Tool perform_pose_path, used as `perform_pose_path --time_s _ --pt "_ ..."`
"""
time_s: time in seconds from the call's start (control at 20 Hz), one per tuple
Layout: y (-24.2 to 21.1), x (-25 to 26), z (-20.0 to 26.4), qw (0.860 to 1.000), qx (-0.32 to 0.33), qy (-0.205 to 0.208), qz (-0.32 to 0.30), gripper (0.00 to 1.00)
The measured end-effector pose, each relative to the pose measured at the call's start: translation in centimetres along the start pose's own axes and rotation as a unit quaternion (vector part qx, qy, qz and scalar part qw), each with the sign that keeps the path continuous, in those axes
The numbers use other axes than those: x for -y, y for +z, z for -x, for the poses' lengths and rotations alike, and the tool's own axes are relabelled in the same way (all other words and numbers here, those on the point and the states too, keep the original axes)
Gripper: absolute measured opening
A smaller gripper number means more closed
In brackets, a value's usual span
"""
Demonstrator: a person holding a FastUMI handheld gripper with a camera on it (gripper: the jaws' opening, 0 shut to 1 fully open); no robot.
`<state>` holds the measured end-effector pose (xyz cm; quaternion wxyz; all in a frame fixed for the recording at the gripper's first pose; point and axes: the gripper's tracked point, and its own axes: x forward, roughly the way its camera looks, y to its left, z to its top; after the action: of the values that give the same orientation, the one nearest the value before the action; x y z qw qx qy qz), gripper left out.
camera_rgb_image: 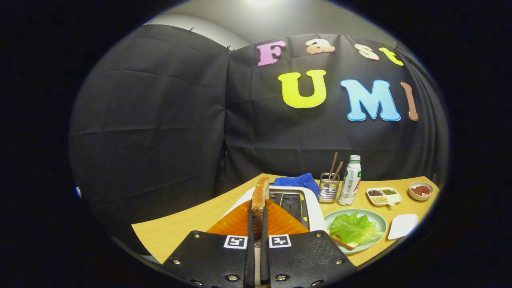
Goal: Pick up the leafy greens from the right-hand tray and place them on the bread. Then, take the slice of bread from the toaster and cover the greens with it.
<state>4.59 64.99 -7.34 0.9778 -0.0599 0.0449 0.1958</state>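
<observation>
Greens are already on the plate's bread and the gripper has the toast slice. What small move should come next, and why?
Probably carry the toast slice, clamped edge-up between the gripper fingers above the toaster, toward the plate, where the greens lie uncovered on the bread.

Wooden table (192, 224); glossy white toaster (314, 208); wire-mesh holder (329, 191).

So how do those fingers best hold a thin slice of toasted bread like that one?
By its two flat faces, coming from above along its thin top edge. The browned slice of bread stands upright on edge over the white toaster, so only the faces offer grip. The gripper already has both fingers pressed on them.
</observation>
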Motion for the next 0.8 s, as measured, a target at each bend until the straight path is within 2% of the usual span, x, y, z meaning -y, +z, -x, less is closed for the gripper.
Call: perform_pose_path --time_s 0.25,0.8 --pt "0.4 0.1 0.2 1.0 0.0 0.005 -0.006 0.02" --pt "6.5 1.0 1.6 0.998 0.052 0.013 -0.034 0.01"
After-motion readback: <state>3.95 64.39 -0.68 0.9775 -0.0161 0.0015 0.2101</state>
